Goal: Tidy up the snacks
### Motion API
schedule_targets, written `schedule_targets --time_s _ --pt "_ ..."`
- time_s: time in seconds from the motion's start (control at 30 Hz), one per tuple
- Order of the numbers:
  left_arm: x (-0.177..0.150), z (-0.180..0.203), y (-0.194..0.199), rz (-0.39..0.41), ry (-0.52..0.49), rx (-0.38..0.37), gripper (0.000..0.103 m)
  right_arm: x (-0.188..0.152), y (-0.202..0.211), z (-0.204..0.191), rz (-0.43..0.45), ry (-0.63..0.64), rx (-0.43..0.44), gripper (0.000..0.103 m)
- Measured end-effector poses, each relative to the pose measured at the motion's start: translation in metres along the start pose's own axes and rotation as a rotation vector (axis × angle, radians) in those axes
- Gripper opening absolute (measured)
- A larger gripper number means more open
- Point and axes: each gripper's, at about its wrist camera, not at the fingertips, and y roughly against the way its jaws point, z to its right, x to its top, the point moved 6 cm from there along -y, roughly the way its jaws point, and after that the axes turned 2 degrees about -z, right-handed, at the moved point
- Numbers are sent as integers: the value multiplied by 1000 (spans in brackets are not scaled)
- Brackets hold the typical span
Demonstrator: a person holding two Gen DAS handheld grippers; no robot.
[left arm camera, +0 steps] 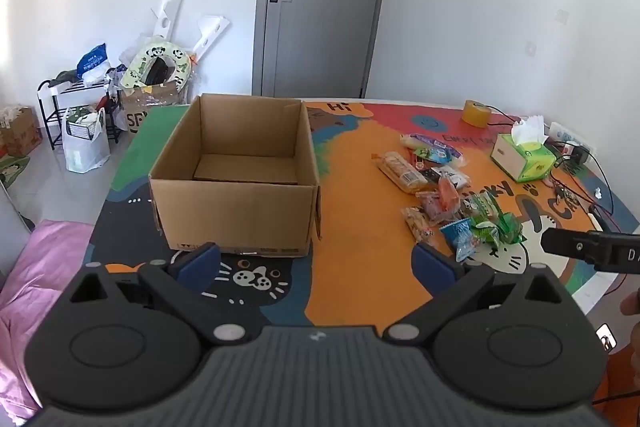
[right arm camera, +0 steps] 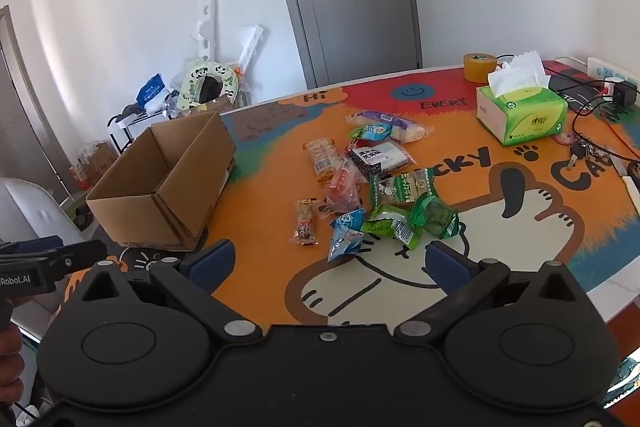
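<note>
The cardboard box [left arm camera: 236,179] is standing empty and open on the counter [left arm camera: 360,227], and it is the landmark here. To its right, well apart from it, the snacks [right arm camera: 372,183] are lying in a loose heap on the colourful mat; none of them is inside the box yet.

The left claw [left arm camera: 316,261] is hovering just in front of the box, with its jaws spread wide and nothing between them. The right claw [right arm camera: 328,263] is hanging on the near side of the heap, tilted downward, also released and grasping nothing.

The step in hand is probably the first pick. The nearest pieces, a blue packet [right arm camera: 346,233] and green packets [right arm camera: 412,221], are lying at the heap's near edge, farthest from the tissue box [right arm camera: 520,111]. To do it well, the right claw should be lowering over a single packet, closing on its flat body and not on a crinkly corner, so that the neighbours are not dragged along. Then it should be carrying the packet left, over the box wall, and releasing low inside.
</note>
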Motion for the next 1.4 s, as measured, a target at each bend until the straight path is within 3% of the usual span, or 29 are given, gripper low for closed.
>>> schedule_targets --time_s 1.4 --pt "3 -1 5 16 5 -3 101 5 4 -11 5 34 3 103"
